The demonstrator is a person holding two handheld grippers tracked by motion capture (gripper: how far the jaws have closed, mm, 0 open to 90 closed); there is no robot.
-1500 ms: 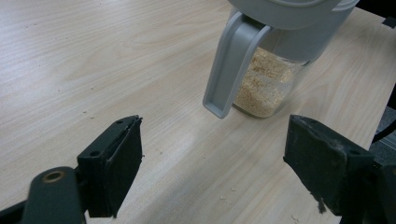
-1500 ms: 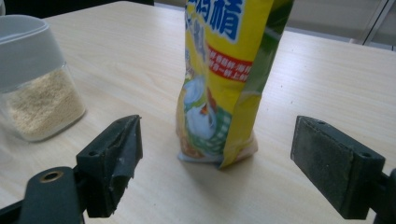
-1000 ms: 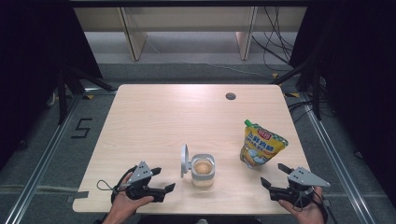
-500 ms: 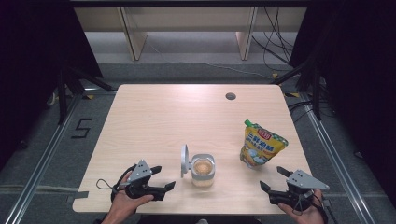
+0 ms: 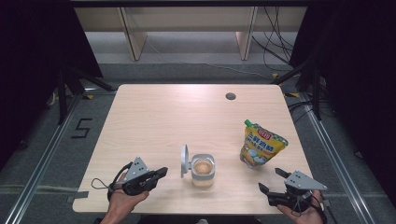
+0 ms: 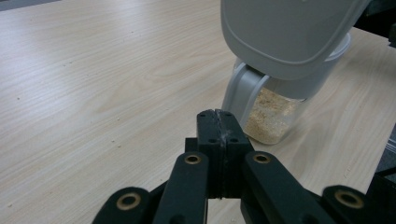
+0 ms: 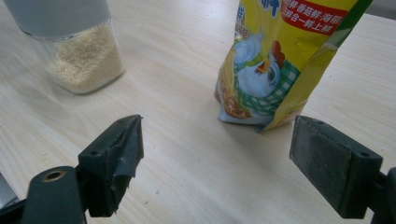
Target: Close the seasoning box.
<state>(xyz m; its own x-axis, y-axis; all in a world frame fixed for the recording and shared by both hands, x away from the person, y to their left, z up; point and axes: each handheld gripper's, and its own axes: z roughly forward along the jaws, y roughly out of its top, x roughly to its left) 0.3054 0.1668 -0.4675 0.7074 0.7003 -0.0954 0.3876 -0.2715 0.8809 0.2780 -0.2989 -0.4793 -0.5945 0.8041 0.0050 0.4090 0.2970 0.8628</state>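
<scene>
Left tool [image 5: 161,173], jaws just pressed together on nothing, sits near the tabletop's [image 5: 163,116] front edge, just left of the open-lidded jar [image 5: 203,169]. Right tool [image 5: 271,182], jaws spread and empty, lies at the front-right corner below the yellow pouch [image 5: 261,144]. The tabletop's far half offers open room.

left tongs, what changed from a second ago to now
The left tongs have just closed: their jaws stood apart a second ago and now meet, with nothing between them, short of the jar. The right tongs stay open near the yellow pouch. Jar, its raised lid and pouch have not moved.
</scene>
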